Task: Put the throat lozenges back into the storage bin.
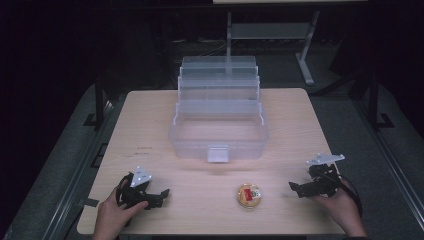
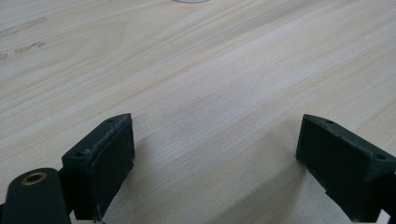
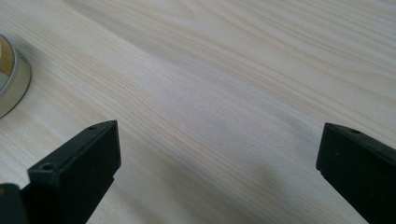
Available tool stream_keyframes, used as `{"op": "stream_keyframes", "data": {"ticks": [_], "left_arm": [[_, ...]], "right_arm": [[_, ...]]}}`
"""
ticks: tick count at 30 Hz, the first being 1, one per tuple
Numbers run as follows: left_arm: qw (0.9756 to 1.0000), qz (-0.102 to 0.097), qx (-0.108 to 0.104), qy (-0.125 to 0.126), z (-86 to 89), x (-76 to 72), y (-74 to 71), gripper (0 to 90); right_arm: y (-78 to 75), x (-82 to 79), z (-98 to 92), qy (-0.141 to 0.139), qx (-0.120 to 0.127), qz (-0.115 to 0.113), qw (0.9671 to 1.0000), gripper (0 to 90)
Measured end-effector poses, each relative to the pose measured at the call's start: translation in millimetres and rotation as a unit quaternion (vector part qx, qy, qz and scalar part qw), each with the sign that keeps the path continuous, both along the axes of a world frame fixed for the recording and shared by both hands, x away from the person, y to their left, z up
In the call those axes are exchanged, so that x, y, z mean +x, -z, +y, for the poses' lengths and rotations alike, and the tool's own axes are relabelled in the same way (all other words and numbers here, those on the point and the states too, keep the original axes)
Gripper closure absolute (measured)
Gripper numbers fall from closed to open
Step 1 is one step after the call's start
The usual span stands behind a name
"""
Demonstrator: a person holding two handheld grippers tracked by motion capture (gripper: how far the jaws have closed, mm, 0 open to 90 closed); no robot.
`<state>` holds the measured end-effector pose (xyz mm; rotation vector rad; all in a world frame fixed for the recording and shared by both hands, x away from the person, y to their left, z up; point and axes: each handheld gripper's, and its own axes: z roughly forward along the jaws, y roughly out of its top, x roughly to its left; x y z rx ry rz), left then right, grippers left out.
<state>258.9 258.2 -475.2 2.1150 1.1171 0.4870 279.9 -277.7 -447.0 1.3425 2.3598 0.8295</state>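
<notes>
Both grippers rest low on the table [image 1: 150,115], left gripper [image 1: 156,196] at 8 o'clock, right gripper [image 1: 299,189] at 4, jaws wide and empty. Tin [image 1: 248,195] sits at 6, between them, near the open box [image 1: 218,131]. Nothing started, by my read; next likely calls for the right closing on the tin.

A clear tiered box [image 1: 218,131] and small round tin [image 1: 249,195] sit on the wooden table [image 1: 150,125].

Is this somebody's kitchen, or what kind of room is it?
Probably a lab or test room, not a kitchen. A bare wooden table stands on grey carpet in a dark room, with a clear plastic storage box, a small round tin, and a person holding a hand-held gripper in each hand.
</notes>
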Motion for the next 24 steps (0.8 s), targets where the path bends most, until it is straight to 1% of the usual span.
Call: {"op": "stream_keyframes", "data": {"ticks": [5, 10, 15, 24], "left_arm": [[1.0000, 0.000, 0.000, 0.000, 0.0, 0.0, 0.0, 10.6], [1.0000, 0.000, 0.000, 0.000, 0.0, 0.0, 0.0, 10.6], [1.0000, 0.000, 0.000, 0.000, 0.0, 0.0, 0.0, 10.7], [1.0000, 0.000, -0.001, 0.000, -0.1, 0.0, 0.0, 10.6]], "right_arm": [[-1.9, 0.9, 2.5, -0.006, -0.002, 0.000, 1.0000, 0.0], [-4.8, 1.2, 7.3, -0.020, -0.004, 0.002, 0.9998, 0.0], [-7.1, 1.2, 13.7, -0.030, -0.001, 0.004, 0.9995, 0.0], [-10.7, 1.3, 23.8, -0.044, -0.005, 0.010, 0.9990, 0.0]]}}
